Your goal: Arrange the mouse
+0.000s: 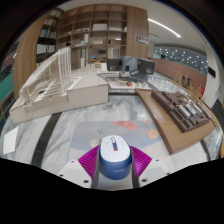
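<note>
A blue and white computer mouse (pixel 113 158) sits between my gripper's two fingers, its white top and scroll wheel facing up. The magenta pads (pixel 87 162) press against both of its sides. My gripper (pixel 113 163) is shut on the mouse and holds it over a pale marbled table (pixel 60 135). The mouse's underside is hidden.
A white architectural model (pixel 50 85) on a board stands ahead to the left. A wooden tray (pixel 185 115) with small parts lies ahead to the right. Monitors (pixel 135 68) and shelving (pixel 95 30) stand at the far side of the room.
</note>
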`<state>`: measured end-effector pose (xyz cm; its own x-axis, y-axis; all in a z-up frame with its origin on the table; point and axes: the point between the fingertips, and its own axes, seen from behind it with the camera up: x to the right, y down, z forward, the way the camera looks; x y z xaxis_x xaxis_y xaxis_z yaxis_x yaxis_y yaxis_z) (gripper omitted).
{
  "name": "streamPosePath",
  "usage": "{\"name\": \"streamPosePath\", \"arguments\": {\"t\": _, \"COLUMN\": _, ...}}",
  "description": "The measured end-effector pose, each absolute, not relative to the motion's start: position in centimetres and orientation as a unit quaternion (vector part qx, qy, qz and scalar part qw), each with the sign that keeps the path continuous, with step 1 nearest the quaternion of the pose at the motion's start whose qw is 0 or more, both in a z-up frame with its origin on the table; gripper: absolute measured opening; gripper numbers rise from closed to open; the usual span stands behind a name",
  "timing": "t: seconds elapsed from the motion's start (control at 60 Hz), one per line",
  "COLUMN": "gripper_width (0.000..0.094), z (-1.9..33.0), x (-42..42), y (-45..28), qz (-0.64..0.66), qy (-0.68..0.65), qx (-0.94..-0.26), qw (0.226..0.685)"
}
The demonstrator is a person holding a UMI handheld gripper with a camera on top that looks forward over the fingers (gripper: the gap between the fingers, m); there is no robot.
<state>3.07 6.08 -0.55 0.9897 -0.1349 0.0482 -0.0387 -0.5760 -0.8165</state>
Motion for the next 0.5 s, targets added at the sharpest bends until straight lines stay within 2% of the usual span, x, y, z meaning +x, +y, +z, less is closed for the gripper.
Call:
{"name": "streamPosePath", "arguments": {"t": 0.067, "gripper_width": 0.0489, "z": -0.8, "x": 3.1, "y": 6.4, "qz": -0.05, "qy": 0.05, "qx": -0.881, "qw": 0.468}}
{"name": "streamPosePath", "arguments": {"t": 0.183, "gripper_width": 0.0612, "z": -0.7, "x": 3.3, "y": 6.5, "qz": -0.048, "qy": 0.058, "qx": -0.888, "qw": 0.454}}
{"name": "streamPosePath", "arguments": {"t": 0.2, "gripper_width": 0.0658, "z": -0.7, "x": 3.2, "y": 6.5, "qz": -0.046, "qy": 0.057, "qx": -0.89, "qw": 0.45}}
{"name": "streamPosePath", "arguments": {"t": 0.217, "gripper_width": 0.077, "z": -0.5, "x": 3.1, "y": 6.4, "qz": -0.043, "qy": 0.054, "qx": -0.892, "qw": 0.447}}
{"name": "streamPosePath", "arguments": {"t": 0.283, "gripper_width": 0.0901, "z": 1.1, "x": 2.8, "y": 5.9, "qz": -0.038, "qy": 0.031, "qx": -0.89, "qw": 0.453}}
{"name": "streamPosePath", "arguments": {"t": 0.3, "gripper_width": 0.0837, "z": 1.6, "x": 2.8, "y": 5.7, "qz": -0.039, "qy": 0.022, "qx": -0.888, "qw": 0.457}}
{"name": "streamPosePath", "arguments": {"t": 0.317, "gripper_width": 0.0822, "z": 2.1, "x": 2.8, "y": 5.4, "qz": -0.043, "qy": 0.014, "qx": -0.887, "qw": 0.459}}
{"name": "streamPosePath", "arguments": {"t": 0.35, "gripper_width": 0.0821, "z": 2.9, "x": 2.9, "y": 4.4, "qz": -0.05, "qy": -0.001, "qx": -0.888, "qw": 0.458}}
{"name": "streamPosePath", "arguments": {"t": 0.367, "gripper_width": 0.0852, "z": 3.3, "x": 2.9, "y": 3.8, "qz": -0.051, "qy": -0.005, "qx": -0.888, "qw": 0.457}}
{"name": "streamPosePath", "arguments": {"t": 0.383, "gripper_width": 0.0827, "z": 3.7, "x": 2.8, "y": 3.1, "qz": -0.05, "qy": -0.008, "qx": -0.888, "qw": 0.456}}
{"name": "streamPosePath", "arguments": {"t": 0.5, "gripper_width": 0.0828, "z": 4.9, "x": 1.7, "y": -2.4, "qz": 0.009, "qy": -0.009, "qx": -0.898, "qw": 0.44}}
